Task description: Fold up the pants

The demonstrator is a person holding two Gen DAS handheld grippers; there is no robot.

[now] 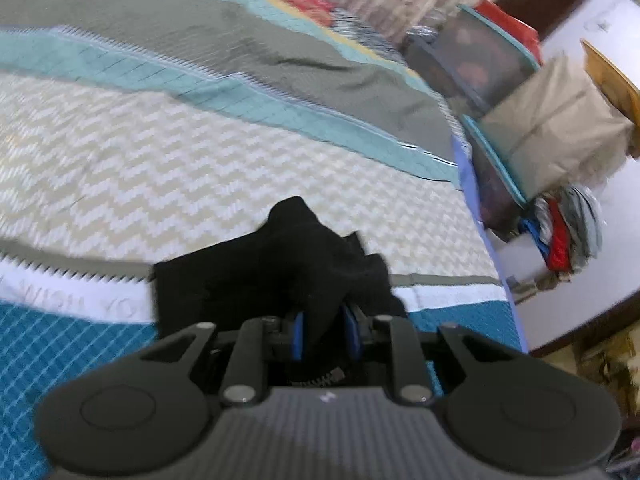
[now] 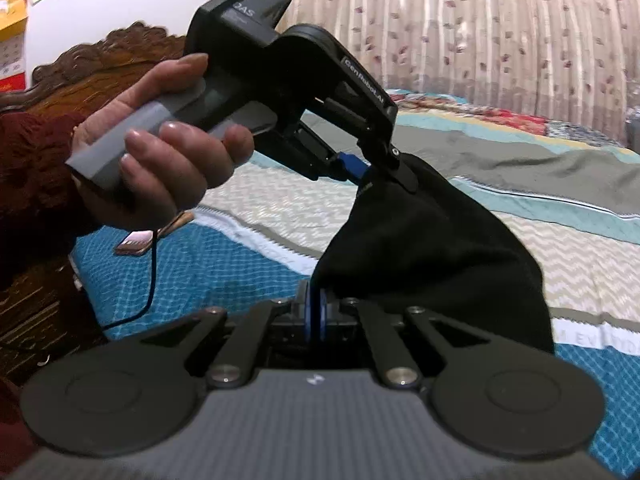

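Clamped in the right gripper (image 2: 316, 312), nearly closed jaws, one edge of the black pants (image 2: 432, 256), hanging above the patterned bedspread (image 2: 224, 276). Ahead and higher, left gripper (image 2: 370, 170), hand (image 2: 160, 152) on its handle, pinching another bunched edge.

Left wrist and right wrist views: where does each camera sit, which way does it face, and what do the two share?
Left wrist: sits on the left claw, looking down across the patterned bedspread toward storage bags; its pads pinch the black pants.
Right wrist: sits on the right claw, facing the curtain and headboard; shows the left claw and the person's hand.
Shared: the pants, the bedspread.
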